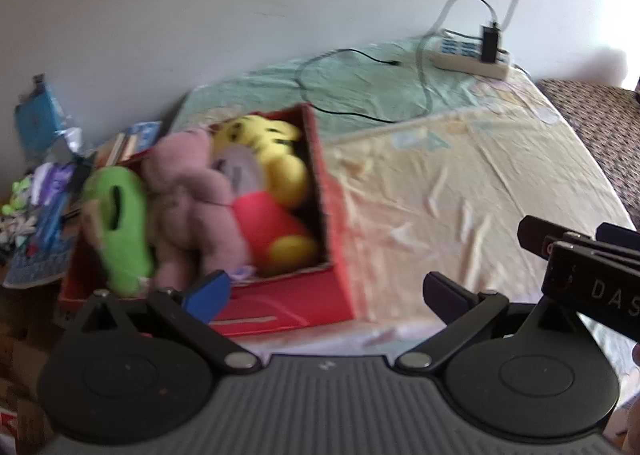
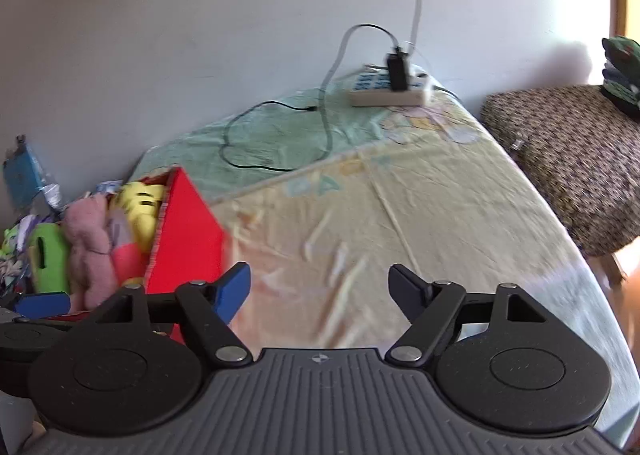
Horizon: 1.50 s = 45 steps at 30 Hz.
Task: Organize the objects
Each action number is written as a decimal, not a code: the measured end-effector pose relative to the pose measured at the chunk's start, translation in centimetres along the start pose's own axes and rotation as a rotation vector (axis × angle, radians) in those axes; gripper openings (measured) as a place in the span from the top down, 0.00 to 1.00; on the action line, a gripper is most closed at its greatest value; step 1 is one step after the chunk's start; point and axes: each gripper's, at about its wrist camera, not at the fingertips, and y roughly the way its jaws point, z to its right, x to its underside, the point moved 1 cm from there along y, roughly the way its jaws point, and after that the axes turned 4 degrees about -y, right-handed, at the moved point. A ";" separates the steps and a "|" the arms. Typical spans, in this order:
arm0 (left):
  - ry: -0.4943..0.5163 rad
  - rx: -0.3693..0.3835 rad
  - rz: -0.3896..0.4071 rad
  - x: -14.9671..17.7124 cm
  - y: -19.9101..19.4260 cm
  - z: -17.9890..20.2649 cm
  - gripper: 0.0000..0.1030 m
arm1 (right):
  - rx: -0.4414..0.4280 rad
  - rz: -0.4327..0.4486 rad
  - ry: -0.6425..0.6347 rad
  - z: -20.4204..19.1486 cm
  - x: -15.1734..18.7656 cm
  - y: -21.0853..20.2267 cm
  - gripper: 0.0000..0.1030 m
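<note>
left wrist view: the left gripper [image 1: 326, 293] hangs with its jaws wide and nothing between them, just in front of the red box [image 1: 288, 301], which sits on the pale bed sheet [image 1: 460, 183] and lies ahead and to the left of the tongs. the box's long axis runs away from the camera toward the wall, open top up. inside i count four soft toys: one green plush [image 1: 120, 223], one pink plush [image 1: 188, 195], one yellow striped plush [image 1: 260, 139], and one red-and-yellow plush [image 1: 272, 227], packed touching one another. the right gripper [image 2: 320, 289] is also spread wide and empty, over bare sheet, with the box off to its left, so the left hand looks nearer. well apart, by the wall, lies one power strip [image 1: 472, 55] with one black charger [image 1: 489, 41] plugged in.
</note>
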 end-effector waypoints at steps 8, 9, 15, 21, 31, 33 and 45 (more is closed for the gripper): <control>-0.092 -0.092 -0.018 0.2 0.4 -5.0 0.00 | -0.076 0.004 -0.079 -4.8 -0.8 0.7 0.19; -0.100 -0.097 -0.018 0.2 0.4 -5.7 0.00 | -0.084 0.005 -0.093 -5.7 -1.0 0.8 0.19; -0.148 -0.118 -0.007 -0.4 0.8 -10.3 0.00 | -0.108 0.020 -0.142 -10.2 -1.8 1.1 0.19; -0.171 -0.138 -0.005 -0.6 1.6 -14.5 0.00 | -0.094 0.025 -0.170 -14.1 -2.3 1.9 0.17; -0.195 -0.101 -0.028 -0.4 3.2 -19.8 0.01 | -0.022 -0.015 -0.164 -18.4 -2.2 3.4 0.15; -0.201 -0.084 -0.035 -0.5 3.4 -20.5 0.01 | -0.006 -0.022 -0.168 -19.1 -2.2 3.4 0.15; -0.185 -0.007 -0.059 -0.5 3.8 -21.2 0.01 | 0.086 -0.064 -0.158 -20.2 -2.0 3.3 0.15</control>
